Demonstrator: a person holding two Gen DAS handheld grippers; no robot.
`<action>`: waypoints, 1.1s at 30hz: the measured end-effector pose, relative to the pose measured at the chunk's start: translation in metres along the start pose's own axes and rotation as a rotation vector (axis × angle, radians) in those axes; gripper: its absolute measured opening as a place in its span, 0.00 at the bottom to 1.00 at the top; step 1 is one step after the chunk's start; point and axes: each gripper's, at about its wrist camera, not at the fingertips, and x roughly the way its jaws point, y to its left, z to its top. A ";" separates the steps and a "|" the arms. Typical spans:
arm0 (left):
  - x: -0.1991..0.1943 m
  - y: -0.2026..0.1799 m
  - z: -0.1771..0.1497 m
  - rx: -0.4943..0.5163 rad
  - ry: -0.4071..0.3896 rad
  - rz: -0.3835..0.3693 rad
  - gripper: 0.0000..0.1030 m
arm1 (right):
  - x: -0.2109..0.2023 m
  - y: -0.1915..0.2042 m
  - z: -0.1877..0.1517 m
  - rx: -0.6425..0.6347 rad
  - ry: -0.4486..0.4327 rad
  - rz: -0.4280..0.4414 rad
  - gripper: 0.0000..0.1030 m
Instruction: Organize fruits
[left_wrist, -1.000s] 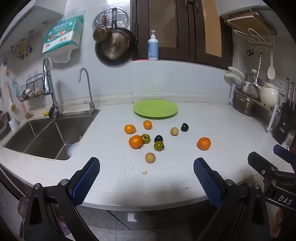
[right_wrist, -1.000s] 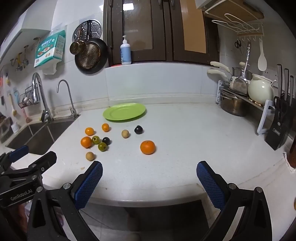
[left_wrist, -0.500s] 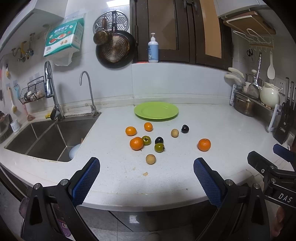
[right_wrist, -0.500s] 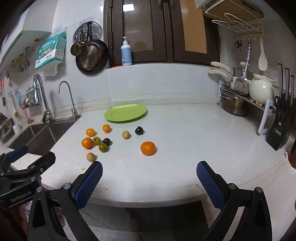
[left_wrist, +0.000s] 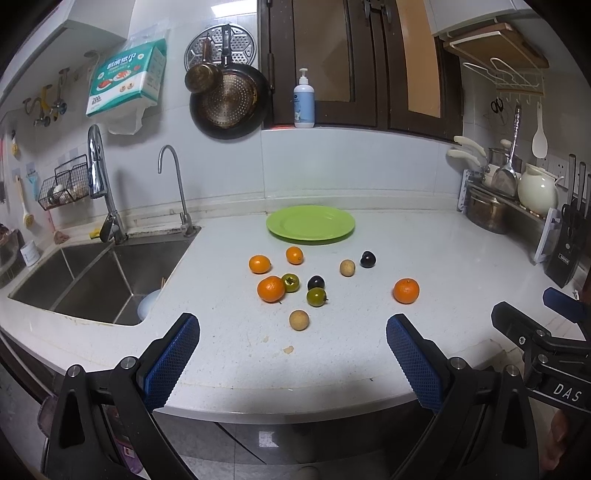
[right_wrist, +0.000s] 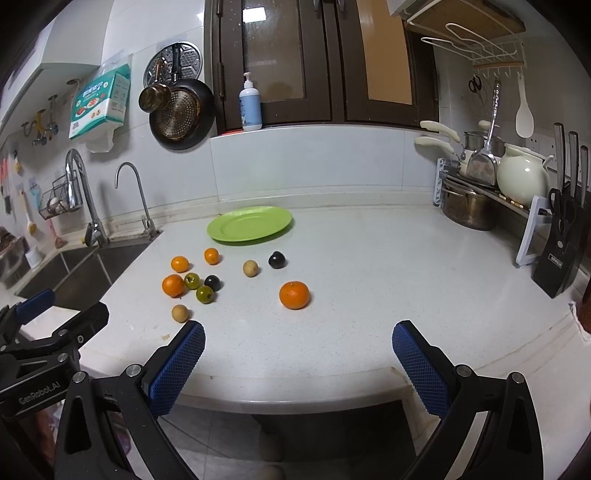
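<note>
- Nine fruits lie loose on the white counter (left_wrist: 461, 266), just short of the bare green plate (left_wrist: 310, 223) at 12 o'clock; the lone orange (right_wrist: 294, 294) sits apart at 3 o'clock of the cluster.
- Sink (left_wrist: 92, 284) at 9 o'clock, knife block (right_wrist: 561, 258) at 3 o'clock.
- Only the left wrist view shows a pale bowl in the sink.
- Left gripper (left_wrist: 291, 354) and right gripper (right_wrist: 298, 354) hang over the near counter edge, jaws spread wide, holding nothing.
- Open counter lies right of the fruit.
</note>
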 end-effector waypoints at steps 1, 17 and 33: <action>0.000 0.000 0.000 0.000 -0.001 -0.001 1.00 | 0.000 0.000 0.000 0.000 0.000 0.000 0.99; 0.002 0.002 0.000 -0.001 -0.005 -0.002 1.00 | 0.005 0.001 0.002 0.000 0.003 0.003 0.99; 0.008 0.006 0.002 -0.005 0.005 -0.014 1.00 | 0.008 0.004 0.001 -0.002 0.007 -0.003 0.99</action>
